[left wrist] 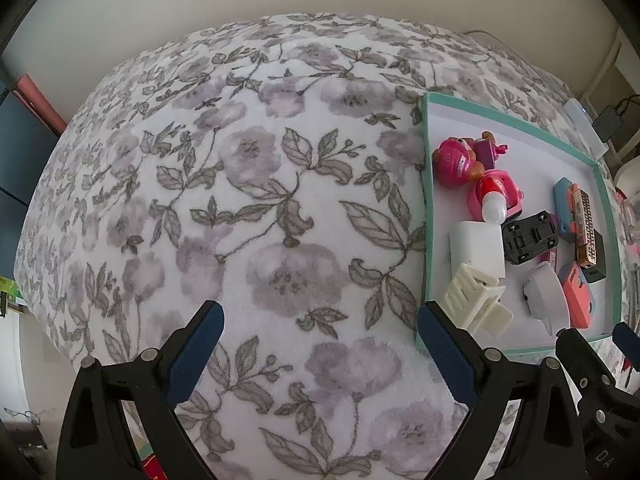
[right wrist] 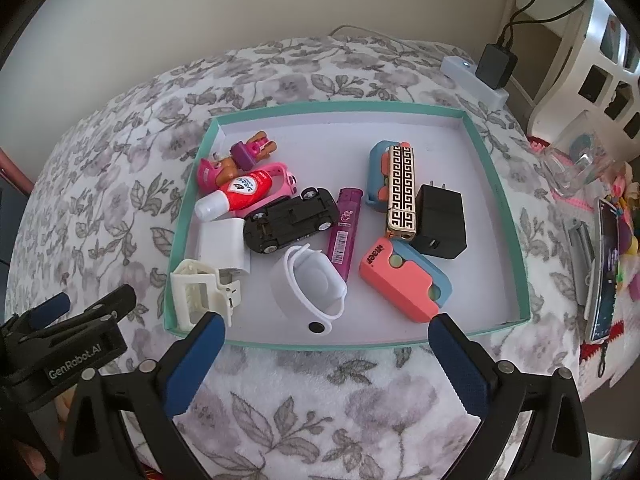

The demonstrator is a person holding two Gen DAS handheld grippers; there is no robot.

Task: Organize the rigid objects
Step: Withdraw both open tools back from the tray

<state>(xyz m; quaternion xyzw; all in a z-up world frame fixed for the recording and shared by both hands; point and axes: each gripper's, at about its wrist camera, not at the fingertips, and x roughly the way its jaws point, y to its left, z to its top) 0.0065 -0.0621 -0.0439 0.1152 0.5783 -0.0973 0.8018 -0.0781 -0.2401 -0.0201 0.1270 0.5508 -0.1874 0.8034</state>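
Note:
A teal-rimmed shallow box (right wrist: 516, 216) lies on a flowered blanket and holds several small items: a black toy car (right wrist: 292, 220), a purple lighter (right wrist: 344, 232), a black charger (right wrist: 440, 220), a gold patterned bar (right wrist: 400, 192), a coral and blue case (right wrist: 400, 276), a white round case (right wrist: 312, 280), a cream hair clip (right wrist: 200, 294), a red tube (right wrist: 240, 194) and a pink toy figure (right wrist: 220, 170). My right gripper (right wrist: 326, 338) is open and empty at the box's near rim. My left gripper (left wrist: 320, 322) is open and empty over the blanket, left of the box (left wrist: 426, 200).
The flowered blanket (left wrist: 240, 200) covers the whole surface. A white power strip (right wrist: 472, 80) with a black adapter lies behind the box. A phone (right wrist: 604, 272) and a metal clip lie at the right edge. White shelving stands at the far right.

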